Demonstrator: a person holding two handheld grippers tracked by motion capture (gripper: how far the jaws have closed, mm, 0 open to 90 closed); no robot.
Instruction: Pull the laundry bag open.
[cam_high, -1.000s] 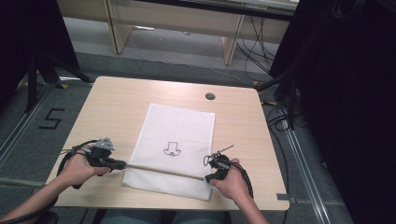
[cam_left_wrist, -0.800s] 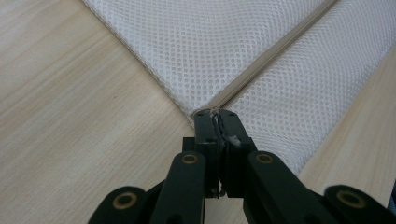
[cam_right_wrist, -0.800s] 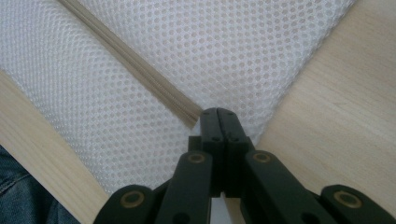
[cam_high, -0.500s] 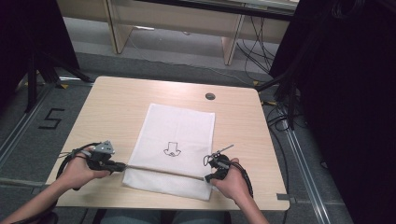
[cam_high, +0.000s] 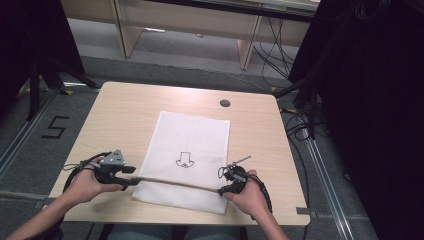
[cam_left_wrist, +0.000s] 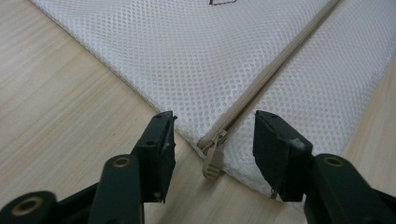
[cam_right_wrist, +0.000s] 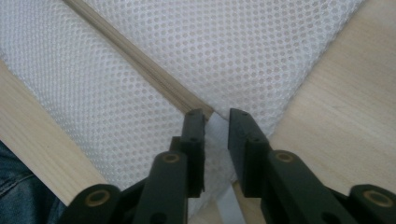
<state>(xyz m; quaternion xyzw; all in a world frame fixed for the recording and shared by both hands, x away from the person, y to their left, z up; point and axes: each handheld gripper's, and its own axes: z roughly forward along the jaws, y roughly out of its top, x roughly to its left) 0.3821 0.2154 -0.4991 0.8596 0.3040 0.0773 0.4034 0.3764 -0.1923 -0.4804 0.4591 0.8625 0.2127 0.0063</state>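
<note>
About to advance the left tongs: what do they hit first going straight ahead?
Probably the beige zipper pull, lying between the open left tongs at the corner of the white mesh bag; then the zipper itself.

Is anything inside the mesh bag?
Nothing shows: the mesh bag lies flat, zipper shut, pull at its end. The weave is opaque, so thin contents cannot be ruled out.

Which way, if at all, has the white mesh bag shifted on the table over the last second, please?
No. The mesh bag lies as before, its far right corner just as close to the round hole in the table.
</note>
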